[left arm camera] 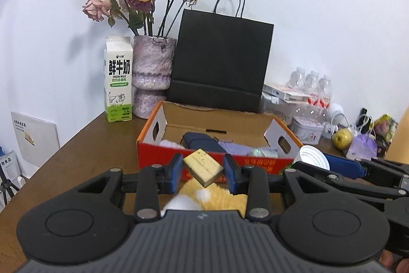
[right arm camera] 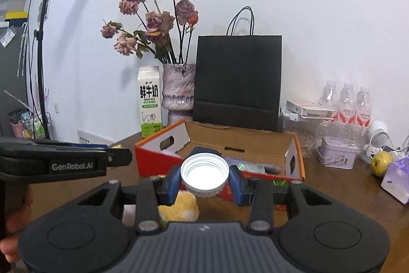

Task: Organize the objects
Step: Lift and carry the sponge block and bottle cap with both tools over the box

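Desk (left arm camera: 84, 145) showing smooth brown wood; open box (left arm camera: 217, 124) showing raw matt cardboard inside, glossy orange print outside. White cap (right arm camera: 204, 170) appearing as ribbed glossy plastic; bag (left arm camera: 219, 63) showing matt black paper. Vase (left arm camera: 152, 73) gleaming with mottled glaze.

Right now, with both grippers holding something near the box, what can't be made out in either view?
- Box contents: both views; its front wall and the held block and cap cover most of them.
- Yellow fluffy thing: both views; blurred and mostly behind the gripper bodies, so unidentifiable.
- Bag contents: hidden by its sides.
- Carton small print: too small.
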Demonstrator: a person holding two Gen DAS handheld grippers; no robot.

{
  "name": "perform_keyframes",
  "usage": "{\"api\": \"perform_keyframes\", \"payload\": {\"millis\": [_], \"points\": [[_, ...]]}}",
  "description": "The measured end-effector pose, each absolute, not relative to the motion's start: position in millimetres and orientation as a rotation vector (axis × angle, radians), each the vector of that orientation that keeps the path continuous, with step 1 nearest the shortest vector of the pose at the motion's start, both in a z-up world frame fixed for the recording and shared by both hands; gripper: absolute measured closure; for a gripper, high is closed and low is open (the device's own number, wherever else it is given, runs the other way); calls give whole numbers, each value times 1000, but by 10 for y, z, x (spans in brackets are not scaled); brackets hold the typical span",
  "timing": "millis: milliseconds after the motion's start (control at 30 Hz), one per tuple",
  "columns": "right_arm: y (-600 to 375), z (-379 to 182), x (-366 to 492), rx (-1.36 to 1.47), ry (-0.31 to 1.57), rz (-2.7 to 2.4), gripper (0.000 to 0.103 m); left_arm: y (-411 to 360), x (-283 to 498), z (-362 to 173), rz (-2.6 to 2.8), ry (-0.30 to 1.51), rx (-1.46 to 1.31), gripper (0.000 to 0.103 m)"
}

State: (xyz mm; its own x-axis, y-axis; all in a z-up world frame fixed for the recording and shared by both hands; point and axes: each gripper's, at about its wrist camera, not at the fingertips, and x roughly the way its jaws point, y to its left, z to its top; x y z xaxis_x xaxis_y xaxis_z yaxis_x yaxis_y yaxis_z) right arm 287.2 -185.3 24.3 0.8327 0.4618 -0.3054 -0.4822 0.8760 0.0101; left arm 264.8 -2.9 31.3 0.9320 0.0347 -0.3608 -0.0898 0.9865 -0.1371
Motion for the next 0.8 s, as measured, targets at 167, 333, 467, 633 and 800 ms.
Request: {"api": "perform_keyframes", "payload": {"millis": [167, 333, 467, 633, 800], "points": [[-1774, 273, 3057, -50, 298, 504, 64, 15, 2825, 378, 76, 347, -166, 68], [-1717, 257, 3241, -36, 300, 508, 64, 87, 2998, 386, 86, 353, -170, 68], [-1685, 250, 3373, -34, 304, 510, 64, 128, 3125, 404, 87, 345, -173, 68], [-1673, 252, 3508, -36, 305, 503, 64, 142, 3279, 387, 87, 353, -168, 68], [-1657, 237, 3691, -38, 316, 484, 64, 192, 3410, 385, 92, 351, -169, 68]]}}
